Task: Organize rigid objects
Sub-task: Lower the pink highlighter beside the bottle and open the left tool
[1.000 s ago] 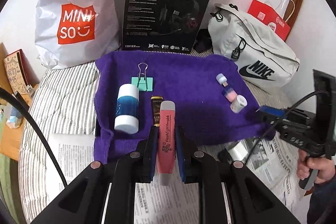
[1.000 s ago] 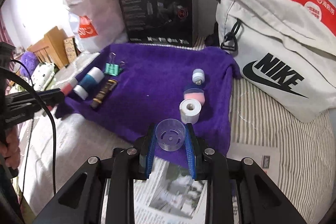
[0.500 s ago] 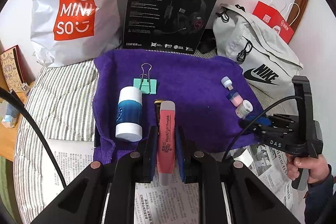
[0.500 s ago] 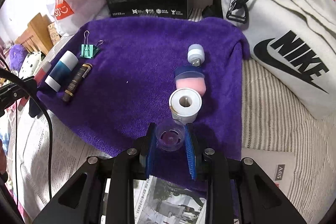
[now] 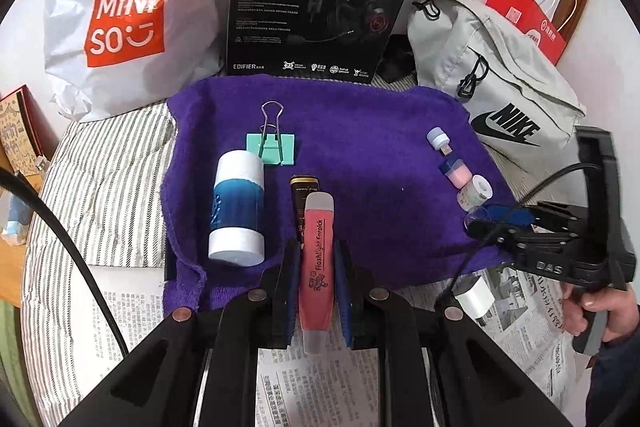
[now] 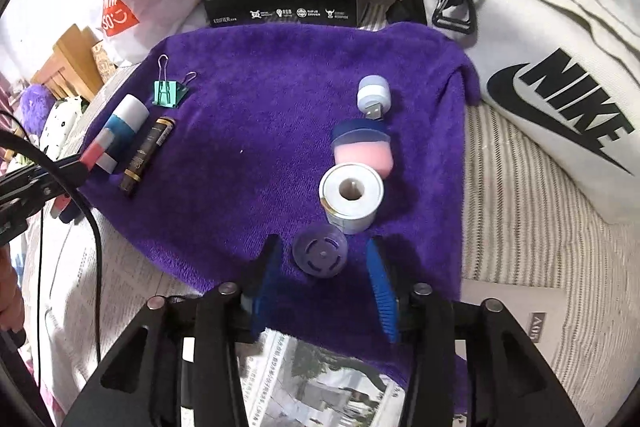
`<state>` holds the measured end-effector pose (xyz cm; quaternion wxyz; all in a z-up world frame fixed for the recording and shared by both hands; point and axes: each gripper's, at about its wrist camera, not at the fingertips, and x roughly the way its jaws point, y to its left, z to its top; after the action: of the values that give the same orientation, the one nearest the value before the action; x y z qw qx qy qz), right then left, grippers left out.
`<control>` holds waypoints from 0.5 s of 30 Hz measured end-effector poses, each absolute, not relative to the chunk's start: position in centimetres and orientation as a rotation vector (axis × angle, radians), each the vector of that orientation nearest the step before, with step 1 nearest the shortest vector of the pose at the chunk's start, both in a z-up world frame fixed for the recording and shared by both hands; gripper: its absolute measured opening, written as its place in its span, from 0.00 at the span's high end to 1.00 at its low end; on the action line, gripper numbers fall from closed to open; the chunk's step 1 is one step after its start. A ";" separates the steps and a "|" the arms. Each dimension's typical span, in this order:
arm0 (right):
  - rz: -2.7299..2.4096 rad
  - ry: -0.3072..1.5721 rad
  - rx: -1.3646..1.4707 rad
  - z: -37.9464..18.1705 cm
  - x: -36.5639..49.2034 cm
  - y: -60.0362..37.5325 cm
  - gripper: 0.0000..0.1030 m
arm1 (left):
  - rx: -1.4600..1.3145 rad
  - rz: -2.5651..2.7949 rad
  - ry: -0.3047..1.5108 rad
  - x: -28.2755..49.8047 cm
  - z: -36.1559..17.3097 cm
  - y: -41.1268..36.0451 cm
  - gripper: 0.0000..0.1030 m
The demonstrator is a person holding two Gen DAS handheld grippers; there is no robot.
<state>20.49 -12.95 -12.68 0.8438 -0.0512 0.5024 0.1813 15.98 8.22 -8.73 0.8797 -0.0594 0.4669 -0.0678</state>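
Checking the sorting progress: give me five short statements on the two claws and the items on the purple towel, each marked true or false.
1. The left claw clamps the pink tube. True.
2. The clear cap is squeezed by the right claw. False: it lies on the purple towel between opening jaws, untouched.
3. The green binder clip lies on the newspaper. False: it lies on the towel.
4. The white roll sits between the cap and the pink-and-blue container. True.
5. The blue-and-white bottle stands upright. False: it lies on its side.
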 end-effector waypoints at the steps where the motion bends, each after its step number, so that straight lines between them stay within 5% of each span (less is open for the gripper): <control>1: 0.380 1.060 -0.102 -12.5 20.3 -13.2 0.52 | -0.121 -0.144 0.976 16.2 -8.8 8.1 0.84; 15: 0.364 0.991 -0.110 -10.1 17.4 -15.5 0.49 | -0.095 -0.184 1.010 20.5 -10.3 6.1 0.84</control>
<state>17.36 -15.45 -10.14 0.8625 -0.0526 0.4724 0.1737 20.54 6.06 -10.30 0.8699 -0.0452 0.4831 -0.0882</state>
